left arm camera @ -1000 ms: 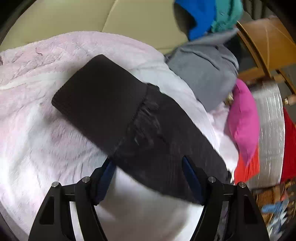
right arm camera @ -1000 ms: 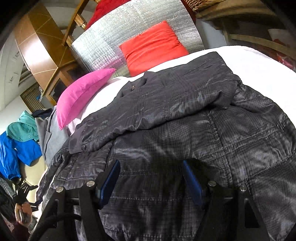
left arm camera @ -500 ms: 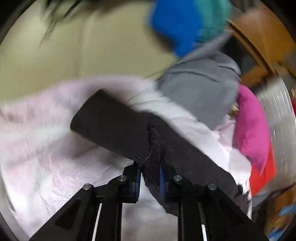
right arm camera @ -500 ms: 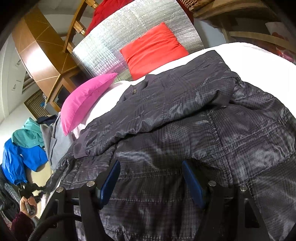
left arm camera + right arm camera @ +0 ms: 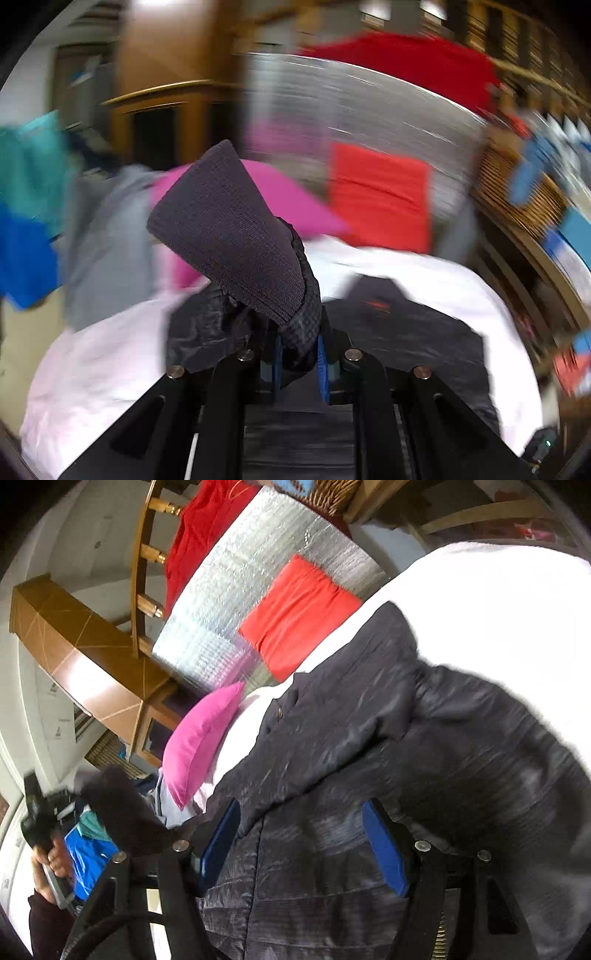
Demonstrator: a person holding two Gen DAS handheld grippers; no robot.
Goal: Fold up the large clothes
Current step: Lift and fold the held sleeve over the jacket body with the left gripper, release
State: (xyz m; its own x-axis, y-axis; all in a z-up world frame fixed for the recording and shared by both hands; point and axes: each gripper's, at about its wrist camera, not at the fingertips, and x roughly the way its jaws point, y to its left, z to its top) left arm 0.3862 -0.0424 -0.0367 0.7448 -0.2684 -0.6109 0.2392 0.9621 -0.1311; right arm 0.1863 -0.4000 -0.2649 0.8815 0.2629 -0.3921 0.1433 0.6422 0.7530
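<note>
Jacket point(image 5: 402, 325) is lying dark and quilted across the white bedspread point(image 5: 92, 369) in your left wrist view, and your left gripper point(image 5: 298, 363) is clenching its sleeve point(image 5: 295, 325) between the blue pads point(image 5: 320, 363), jaws nearly together. The ribbed knit cuff point(image 5: 232, 236) is standing up above the fingers, lifted clear of the bed. Behind it a pink pillow point(image 5: 291, 199) and an orange-red pillow point(image 5: 380, 195) are leaning near a silver foil panel point(image 5: 351, 103); everything back there is smeared with blur.

In your right wrist view, the jacket point(image 5: 388, 757) is spreading over most of the bedspread point(image 5: 498, 609), its body reaching under your right gripper point(image 5: 306, 843). Those fingers point(image 5: 386, 847) are standing wide and released, hovering over the quilted fabric without pinching it. The pink pillow point(image 5: 201, 742) is sitting just beside the jacket's far edge, the orange-red pillow point(image 5: 299, 616) farther back against the foil panel point(image 5: 240, 590). At the left edge your other hand point(image 5: 55, 860) is gripping its tool's handle, the dark cuff point(image 5: 118, 805) hanging blurred next to it.
</note>
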